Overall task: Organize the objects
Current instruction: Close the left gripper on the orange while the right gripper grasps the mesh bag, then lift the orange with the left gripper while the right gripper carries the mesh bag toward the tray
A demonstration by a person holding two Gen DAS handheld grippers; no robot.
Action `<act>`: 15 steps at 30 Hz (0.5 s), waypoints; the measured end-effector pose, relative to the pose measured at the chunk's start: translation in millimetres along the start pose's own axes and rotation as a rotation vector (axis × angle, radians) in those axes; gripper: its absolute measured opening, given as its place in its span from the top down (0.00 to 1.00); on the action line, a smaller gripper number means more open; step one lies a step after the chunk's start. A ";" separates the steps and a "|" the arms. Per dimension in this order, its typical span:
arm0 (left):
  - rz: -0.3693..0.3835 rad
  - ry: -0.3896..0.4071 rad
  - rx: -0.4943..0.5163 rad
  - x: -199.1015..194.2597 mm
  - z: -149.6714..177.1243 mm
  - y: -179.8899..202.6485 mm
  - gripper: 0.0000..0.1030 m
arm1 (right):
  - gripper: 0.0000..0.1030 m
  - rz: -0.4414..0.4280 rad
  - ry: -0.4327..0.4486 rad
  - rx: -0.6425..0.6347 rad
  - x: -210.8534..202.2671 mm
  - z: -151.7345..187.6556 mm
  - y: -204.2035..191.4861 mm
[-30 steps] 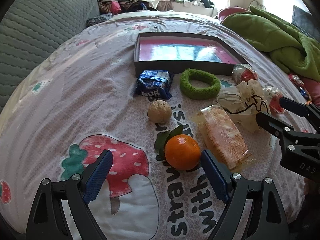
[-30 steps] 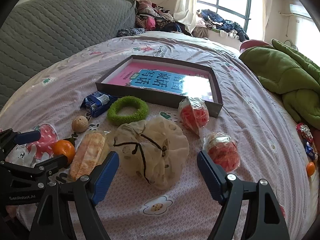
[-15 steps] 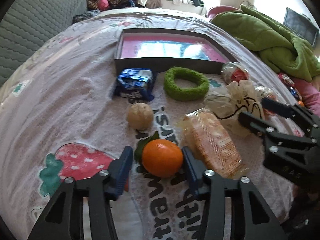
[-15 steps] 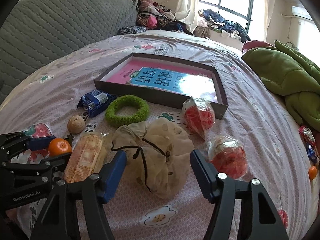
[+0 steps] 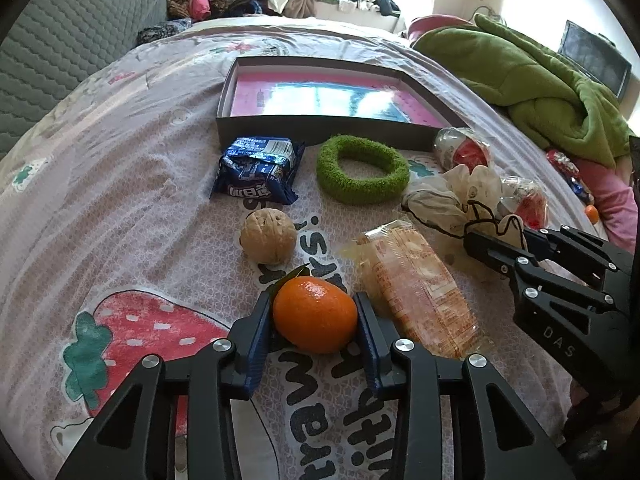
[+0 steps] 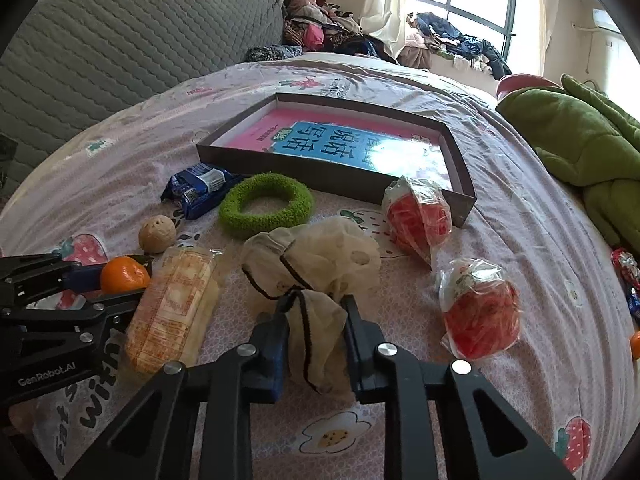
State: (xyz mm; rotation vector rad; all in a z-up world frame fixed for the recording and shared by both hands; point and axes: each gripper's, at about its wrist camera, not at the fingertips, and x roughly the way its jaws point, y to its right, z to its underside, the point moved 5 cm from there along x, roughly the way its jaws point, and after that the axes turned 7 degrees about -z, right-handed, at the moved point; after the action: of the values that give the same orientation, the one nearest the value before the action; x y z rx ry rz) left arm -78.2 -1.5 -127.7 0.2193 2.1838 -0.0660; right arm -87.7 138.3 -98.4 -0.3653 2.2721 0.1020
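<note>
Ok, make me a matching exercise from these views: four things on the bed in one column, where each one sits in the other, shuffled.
Things:
1. orange
2. cloth pouch
3. green ring
4. walnut

Places:
A. just in front of the box's near wall
B. pinched in the right tool
C. on the bedsheet, between the blue snack packet and the orange
D. clamped in the left tool

Pairs: 1-D, 2-B, 3-A, 4-C
</note>
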 end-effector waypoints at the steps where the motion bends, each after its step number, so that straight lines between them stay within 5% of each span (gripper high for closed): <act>1: -0.003 0.004 0.002 -1.9 0.7 0.3 0.61 | 0.77 0.001 0.004 0.000 -1.3 -0.3 -0.3; 15: -0.010 0.040 -0.010 -21.4 -0.4 -0.4 0.61 | 0.77 -0.020 0.060 0.017 -23.1 -6.7 -4.3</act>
State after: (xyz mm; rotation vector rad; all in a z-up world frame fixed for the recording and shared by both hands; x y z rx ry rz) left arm -66.5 -4.7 -110.1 0.2055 2.2250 -0.0570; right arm -76.8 138.2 -76.6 -0.3867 2.3263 0.0623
